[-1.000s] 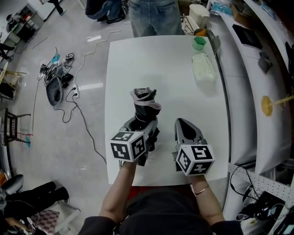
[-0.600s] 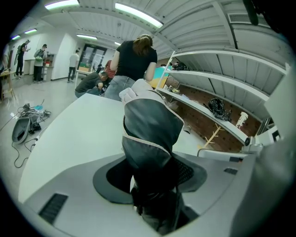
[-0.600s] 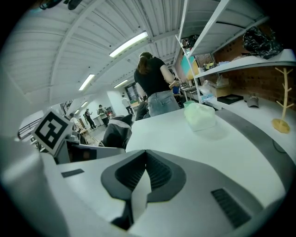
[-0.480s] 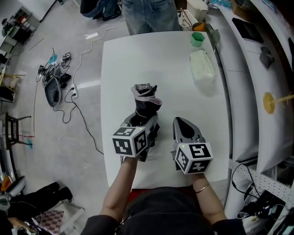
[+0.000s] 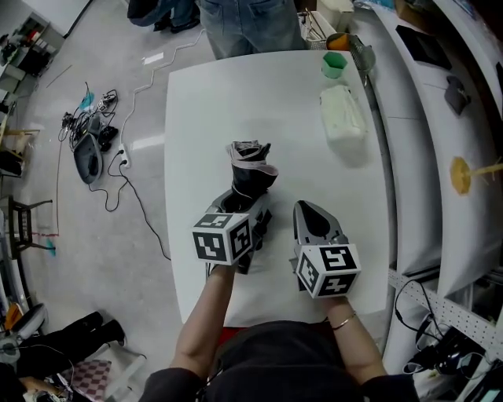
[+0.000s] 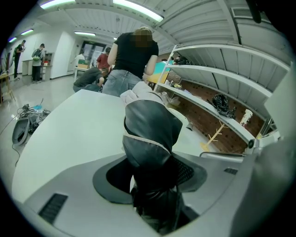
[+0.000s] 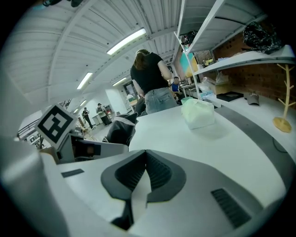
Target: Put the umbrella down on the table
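Observation:
A folded black umbrella [image 5: 251, 169] with a pale trim band sticks out forward from my left gripper [image 5: 248, 202], over the near half of the white table [image 5: 275, 102]. In the left gripper view the umbrella [image 6: 150, 134] fills the gap of the left gripper [image 6: 152, 173], and the jaws are shut on its lower part. I cannot tell whether its far end touches the table. My right gripper [image 5: 308, 209] hovers just right of it, apart from the umbrella. In its own view the right gripper [image 7: 144, 155] is shut, its tips together and nothing between them.
A white soft pack [image 5: 342, 114] and a green cup [image 5: 334, 64] stand at the table's far right. A person in jeans [image 5: 247, 23] stands at the far edge. Shelving [image 5: 440, 118] runs along the right side. Cables [image 5: 94, 126] lie on the floor to the left.
Both grippers have drifted a little and sunk slightly towards the table. The left one still grips the umbrella, and the right one stays shut.

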{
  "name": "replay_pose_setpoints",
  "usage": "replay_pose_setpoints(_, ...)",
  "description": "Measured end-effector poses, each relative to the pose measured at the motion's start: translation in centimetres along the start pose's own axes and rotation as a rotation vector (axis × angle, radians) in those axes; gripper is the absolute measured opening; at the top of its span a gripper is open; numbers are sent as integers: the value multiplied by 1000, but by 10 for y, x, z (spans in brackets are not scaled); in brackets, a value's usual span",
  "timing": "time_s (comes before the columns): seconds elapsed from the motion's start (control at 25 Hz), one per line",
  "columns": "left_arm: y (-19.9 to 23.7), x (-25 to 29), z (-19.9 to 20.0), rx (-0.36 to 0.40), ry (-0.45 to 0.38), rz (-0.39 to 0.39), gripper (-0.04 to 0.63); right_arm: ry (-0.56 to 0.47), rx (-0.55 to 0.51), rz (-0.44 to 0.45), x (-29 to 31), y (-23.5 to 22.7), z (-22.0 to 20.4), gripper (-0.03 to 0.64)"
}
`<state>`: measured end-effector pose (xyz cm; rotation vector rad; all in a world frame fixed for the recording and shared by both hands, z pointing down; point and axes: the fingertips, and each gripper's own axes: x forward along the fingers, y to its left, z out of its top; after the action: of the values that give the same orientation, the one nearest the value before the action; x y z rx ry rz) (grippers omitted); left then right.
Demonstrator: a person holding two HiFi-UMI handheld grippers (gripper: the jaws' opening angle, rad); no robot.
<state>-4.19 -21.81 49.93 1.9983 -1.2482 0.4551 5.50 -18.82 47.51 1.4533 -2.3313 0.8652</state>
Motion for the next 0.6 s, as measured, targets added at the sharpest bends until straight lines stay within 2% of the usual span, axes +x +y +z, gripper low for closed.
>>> replay_pose_setpoints(0.6, -2, 28, 0, 24, 44, 21, 232, 24, 9, -13, 11, -14, -3, 18)
